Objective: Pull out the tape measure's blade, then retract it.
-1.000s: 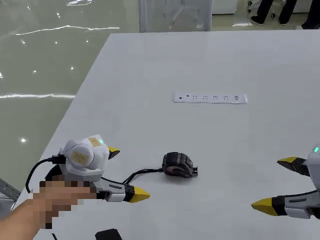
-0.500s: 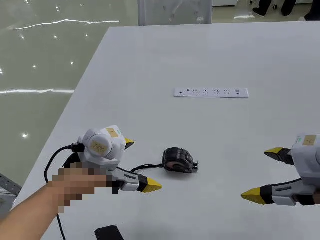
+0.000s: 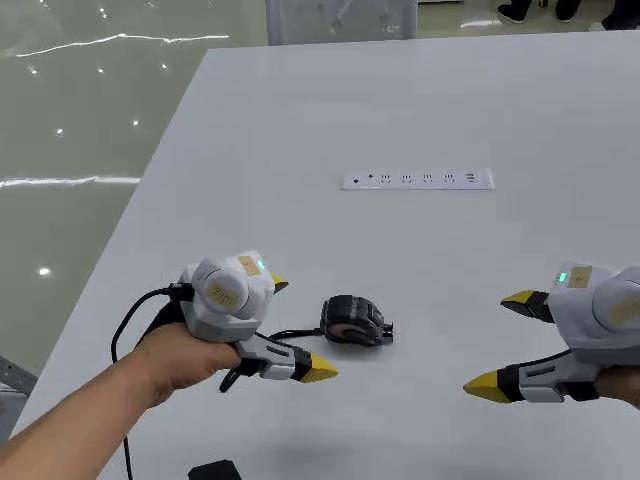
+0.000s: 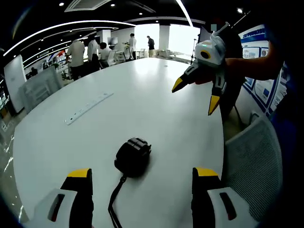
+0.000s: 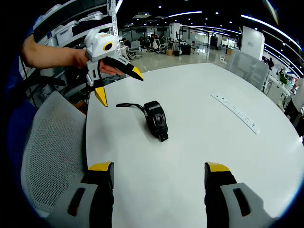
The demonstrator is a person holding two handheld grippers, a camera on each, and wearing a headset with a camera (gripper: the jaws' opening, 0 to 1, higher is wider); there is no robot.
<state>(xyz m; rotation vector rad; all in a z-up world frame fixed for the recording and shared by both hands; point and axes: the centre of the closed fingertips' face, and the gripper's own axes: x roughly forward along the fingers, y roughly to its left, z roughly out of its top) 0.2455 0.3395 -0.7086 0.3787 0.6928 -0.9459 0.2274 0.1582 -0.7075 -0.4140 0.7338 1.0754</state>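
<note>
Head view: left gripper [image 3: 306,328] and right gripper [image 3: 489,342], fingers wide, flank the tape measure [image 3: 353,321].

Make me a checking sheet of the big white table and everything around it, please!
Surface: white table, smooth and flat.
Job's things: black tape measure lies between the tongs, blade not pulled out, nothing touching it.
Clutter: white power strip farther back; small dark thing at the near edge, cannot tell what.
Grippers: left tongs open, close beside the tape measure; right tongs open, apart from it.
Cables: black cable hangs from the left tongs' handle; black strap of the tape measure trails on the table.
Surroundings: shiny floor, mesh chair, people far off.
</note>
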